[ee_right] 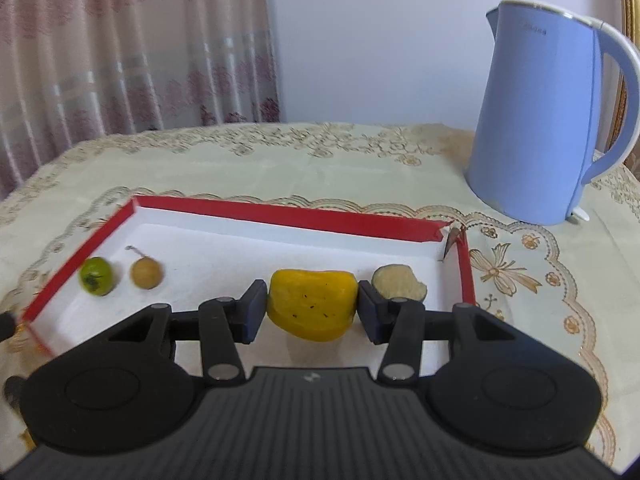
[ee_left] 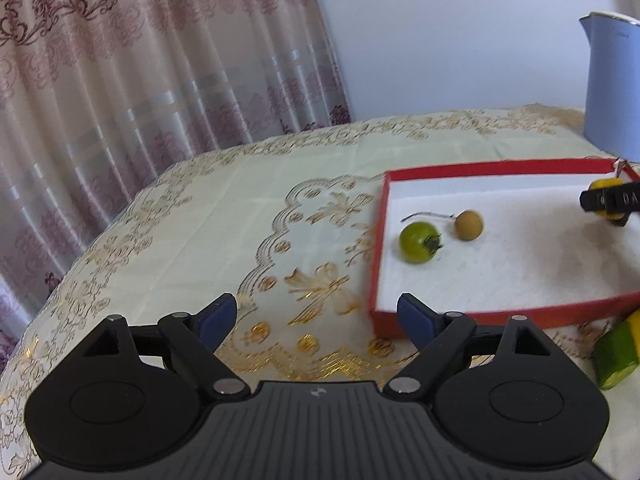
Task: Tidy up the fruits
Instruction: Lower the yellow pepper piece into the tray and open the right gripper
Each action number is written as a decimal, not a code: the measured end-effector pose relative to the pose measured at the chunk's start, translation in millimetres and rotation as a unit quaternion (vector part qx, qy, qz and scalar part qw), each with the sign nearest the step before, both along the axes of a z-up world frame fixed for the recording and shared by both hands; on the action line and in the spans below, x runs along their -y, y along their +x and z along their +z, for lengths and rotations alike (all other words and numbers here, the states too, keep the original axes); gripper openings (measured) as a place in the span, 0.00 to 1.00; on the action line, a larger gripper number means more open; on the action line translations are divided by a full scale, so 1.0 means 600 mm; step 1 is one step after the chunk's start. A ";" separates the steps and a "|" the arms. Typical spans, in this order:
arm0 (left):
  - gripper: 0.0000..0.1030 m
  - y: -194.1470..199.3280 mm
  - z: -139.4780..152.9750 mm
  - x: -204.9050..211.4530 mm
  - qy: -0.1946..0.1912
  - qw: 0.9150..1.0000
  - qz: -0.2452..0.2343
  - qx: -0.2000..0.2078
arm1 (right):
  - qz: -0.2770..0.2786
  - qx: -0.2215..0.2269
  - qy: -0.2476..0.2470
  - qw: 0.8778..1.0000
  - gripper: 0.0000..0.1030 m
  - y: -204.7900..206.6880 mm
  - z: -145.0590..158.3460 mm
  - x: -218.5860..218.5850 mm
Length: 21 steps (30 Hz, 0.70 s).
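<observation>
A red-rimmed box (ee_right: 288, 213) with a white floor lies on the table; it also shows in the left wrist view (ee_left: 496, 169). Inside are a green tomato (ee_right: 97, 275) (ee_left: 419, 241), a brown round fruit with a stem (ee_right: 147, 273) (ee_left: 469, 224) and a pale fruit piece (ee_right: 398, 283). My right gripper (ee_right: 312, 305) is shut on a yellow fruit chunk (ee_right: 313, 303) over the box floor. My left gripper (ee_left: 316, 316) is open and empty above the tablecloth, left of the box. A green and yellow fruit piece (ee_left: 618, 354) lies outside the box's near edge.
A blue electric kettle (ee_right: 540, 120) stands behind the box at the right. A gold-embroidered cream tablecloth (ee_left: 280, 208) covers the table. A pink patterned curtain (ee_left: 140, 60) hangs behind the table's left edge. A small brown peg (ee_right: 451, 242) leans at the box's far right corner.
</observation>
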<state>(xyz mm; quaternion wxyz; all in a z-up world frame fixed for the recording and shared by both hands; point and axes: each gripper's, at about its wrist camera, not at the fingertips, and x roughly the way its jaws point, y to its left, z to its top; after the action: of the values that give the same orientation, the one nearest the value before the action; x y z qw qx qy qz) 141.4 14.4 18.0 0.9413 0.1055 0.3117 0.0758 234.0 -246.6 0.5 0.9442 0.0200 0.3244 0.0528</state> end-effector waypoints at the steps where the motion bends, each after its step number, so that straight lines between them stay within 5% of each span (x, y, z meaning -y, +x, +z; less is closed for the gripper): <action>1: 0.86 0.000 -0.002 -0.004 0.000 1.000 0.003 -0.002 | 0.000 -0.004 0.000 1.000 0.45 0.007 -0.003 -0.001; 14: 0.86 0.002 -0.012 -0.030 -0.015 1.000 0.023 -0.014 | -0.002 -0.027 -0.005 1.000 0.46 0.039 -0.016 -0.017; 17: 0.86 0.002 -0.013 -0.032 -0.016 0.999 0.024 -0.015 | -0.003 -0.021 -0.008 1.000 0.60 0.034 -0.015 -0.019; 21: 0.86 0.002 -0.014 -0.032 -0.016 0.999 0.025 -0.017 | -0.002 -0.016 -0.011 1.000 0.61 0.031 -0.010 -0.021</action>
<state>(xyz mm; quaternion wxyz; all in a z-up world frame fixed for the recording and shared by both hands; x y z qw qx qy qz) 142.5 33.8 9.8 0.9351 0.0837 0.3318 0.0923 252.9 -233.8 -5.5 0.9391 0.0110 0.3402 0.0467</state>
